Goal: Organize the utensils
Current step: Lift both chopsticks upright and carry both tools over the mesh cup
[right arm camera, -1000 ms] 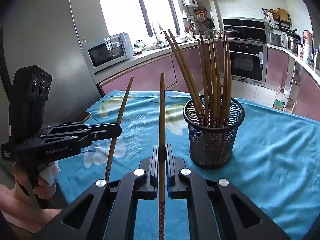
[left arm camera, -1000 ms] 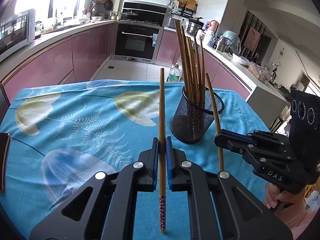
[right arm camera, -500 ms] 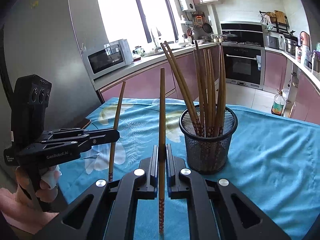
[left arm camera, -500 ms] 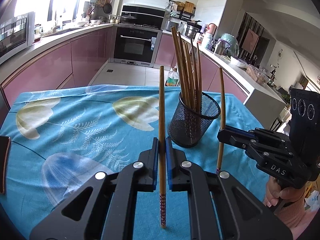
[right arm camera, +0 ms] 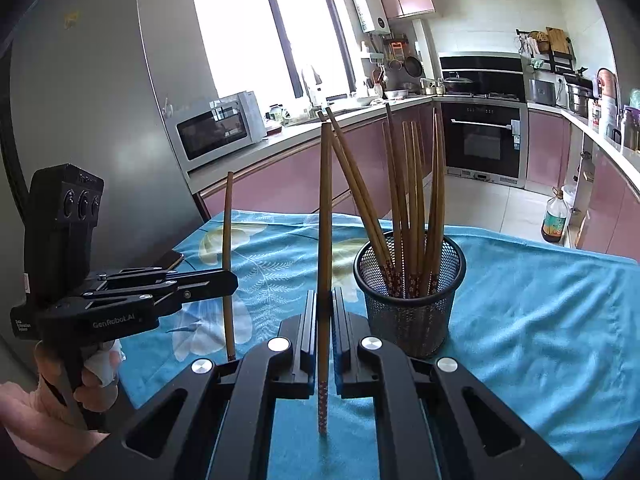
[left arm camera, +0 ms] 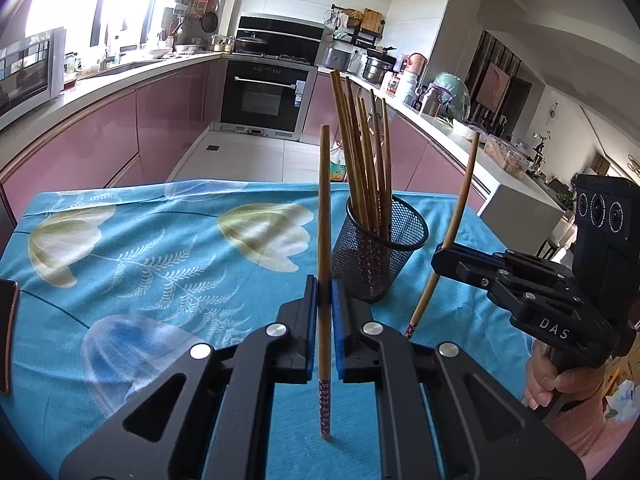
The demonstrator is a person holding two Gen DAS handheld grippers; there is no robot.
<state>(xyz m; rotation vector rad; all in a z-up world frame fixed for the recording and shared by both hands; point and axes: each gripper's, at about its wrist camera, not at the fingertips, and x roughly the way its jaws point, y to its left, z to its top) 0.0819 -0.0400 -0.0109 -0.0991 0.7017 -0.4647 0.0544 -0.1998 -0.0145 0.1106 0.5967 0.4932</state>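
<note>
Your black left gripper [left arm camera: 325, 304] and black right gripper [right arm camera: 325, 312] each clamp one slim brown wooden chopstick [left arm camera: 324, 216] upright, tilted slightly downward. Eight more chopsticks stand in the one black mesh cup [right arm camera: 412, 312], mid-tabletop on the blue floral cloth [right arm camera: 540, 304].

Bright daylight from blown-out window [right arm camera: 272, 40]; fisheye-curved, dark-vignetted edges.

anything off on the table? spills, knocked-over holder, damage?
Nothing stands out. The mesh holder stands upright on the tablecloth with its chopsticks leaning loosely inside. Each gripper is shut on one chopstick, left and right. No spills or damage visible.
</note>
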